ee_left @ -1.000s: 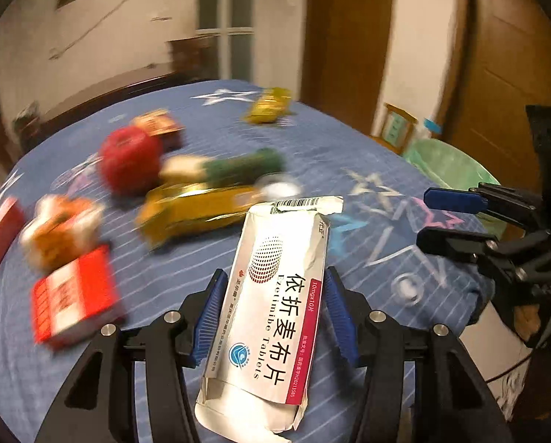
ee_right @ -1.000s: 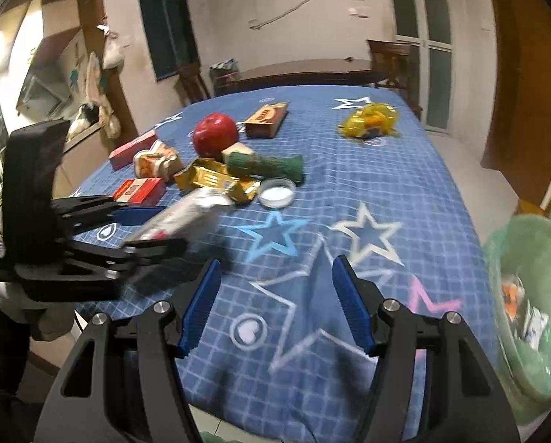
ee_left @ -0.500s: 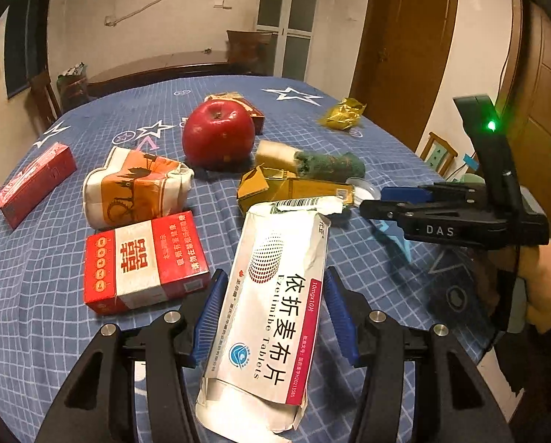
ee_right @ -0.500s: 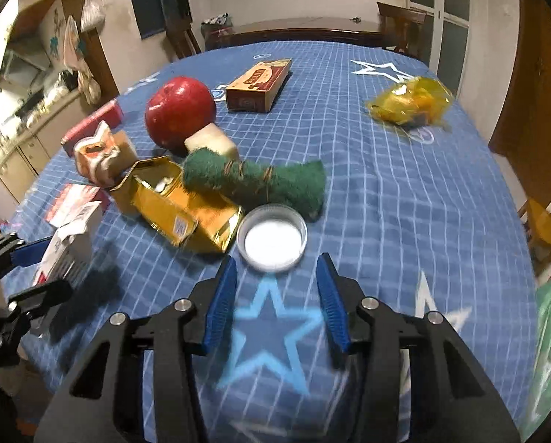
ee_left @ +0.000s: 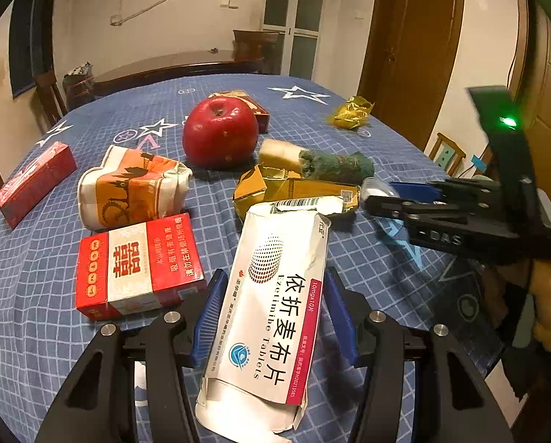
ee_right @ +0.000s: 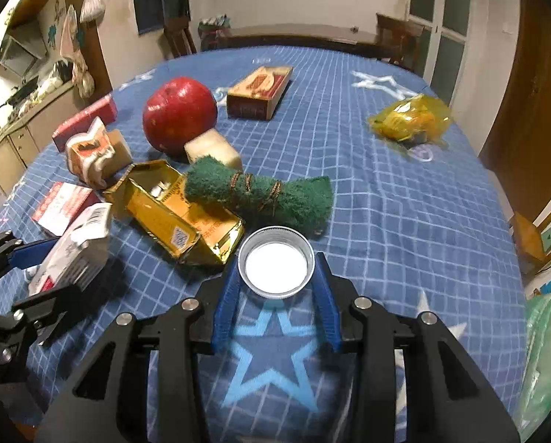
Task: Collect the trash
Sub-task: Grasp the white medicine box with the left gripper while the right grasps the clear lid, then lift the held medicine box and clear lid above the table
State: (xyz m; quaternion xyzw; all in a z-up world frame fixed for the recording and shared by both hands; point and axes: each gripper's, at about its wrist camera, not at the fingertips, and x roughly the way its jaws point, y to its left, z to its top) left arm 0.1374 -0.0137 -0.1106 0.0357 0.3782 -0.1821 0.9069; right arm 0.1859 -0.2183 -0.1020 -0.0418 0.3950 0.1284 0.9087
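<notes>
Left gripper (ee_left: 271, 317) clamped on a tablet box (ee_left: 271, 302); right gripper (ee_right: 275, 288) straddling a bottle cap (ee_right: 276, 261) on the tabletop (ee_right: 404, 203).

Tablet box: crushed white cardboard, surely light and soft, easily dented further; gripped across its narrow width by the blue fingers (ee_left: 207, 321), long axis running along them, torn open end nearest the camera, barcode end pointing away toward the gold carton (ee_left: 293, 188). Bottle cap: small, round, rigid metal with a ribbed rim, probably a bit slippery; lying open side up just near of the green scouring pad (ee_right: 260, 192), no long axis to speak of. Best taken by opposite sides of the rim. Fingers (ee_right: 225, 295) open, close on either side of the cap; contact not clear. Apple (ee_right: 179, 114) farther back.
</notes>
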